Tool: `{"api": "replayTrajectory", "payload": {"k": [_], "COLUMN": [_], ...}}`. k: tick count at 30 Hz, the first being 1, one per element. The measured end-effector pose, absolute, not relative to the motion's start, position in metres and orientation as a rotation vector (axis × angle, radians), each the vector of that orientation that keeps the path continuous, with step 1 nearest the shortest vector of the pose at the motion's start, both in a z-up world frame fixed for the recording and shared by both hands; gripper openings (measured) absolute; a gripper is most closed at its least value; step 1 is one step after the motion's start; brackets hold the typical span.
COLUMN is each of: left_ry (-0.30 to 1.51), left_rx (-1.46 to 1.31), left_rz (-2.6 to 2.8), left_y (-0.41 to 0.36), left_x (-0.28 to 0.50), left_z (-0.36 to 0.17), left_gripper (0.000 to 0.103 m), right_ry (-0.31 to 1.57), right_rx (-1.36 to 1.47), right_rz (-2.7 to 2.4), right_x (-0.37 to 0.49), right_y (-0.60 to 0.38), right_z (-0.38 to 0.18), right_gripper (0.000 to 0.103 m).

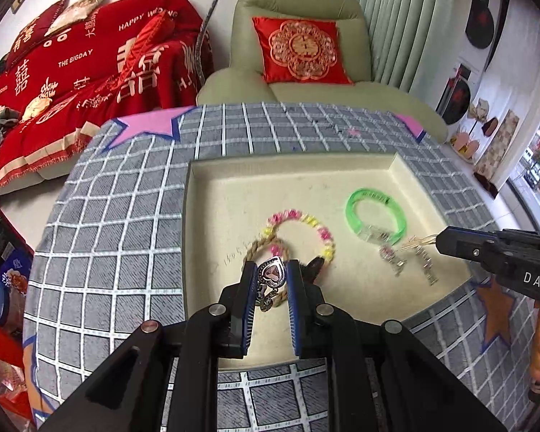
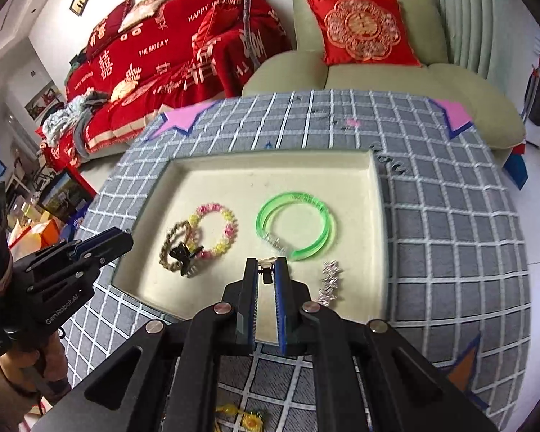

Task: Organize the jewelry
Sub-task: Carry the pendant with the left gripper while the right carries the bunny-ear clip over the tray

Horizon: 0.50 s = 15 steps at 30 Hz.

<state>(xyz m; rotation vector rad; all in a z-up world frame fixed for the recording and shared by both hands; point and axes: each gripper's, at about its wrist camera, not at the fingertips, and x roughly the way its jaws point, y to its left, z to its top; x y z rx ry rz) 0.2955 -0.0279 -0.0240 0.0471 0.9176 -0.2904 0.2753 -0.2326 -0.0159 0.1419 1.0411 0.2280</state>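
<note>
left tool grips a heart pendant over the cream tray; right tool is clamped on a small hair clip near the green bangle.

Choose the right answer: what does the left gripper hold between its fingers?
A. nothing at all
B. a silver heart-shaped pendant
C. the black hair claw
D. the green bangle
B. In the left wrist view the left gripper is closed on a silver heart pendant, above the cream tray, while the green bangle lies in the tray untouched.
</note>
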Motion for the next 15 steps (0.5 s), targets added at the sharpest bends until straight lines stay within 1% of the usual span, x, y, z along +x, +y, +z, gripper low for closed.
{"api": "replayTrajectory", "payload": {"k": [6,15], "left_ry": [0.952,0.960], "left_rx": [0.090,0.123], "left_rz": [-0.279,-0.242], "left_y": [-0.035,-0.039], "left_x": [0.300,0.305], "left_z": [-0.049,-0.064], "left_gripper": [0.026,0.026], "right_ry": [1.067,1.085], "right_rx": [0.150,0.118], "right_rz": [0.209,0.160], "right_x": [0.284,0.288], "right_y": [-0.231,-0.239], "right_z": [-0.044,-0.063], "right_gripper": [0.009,0.009]}}
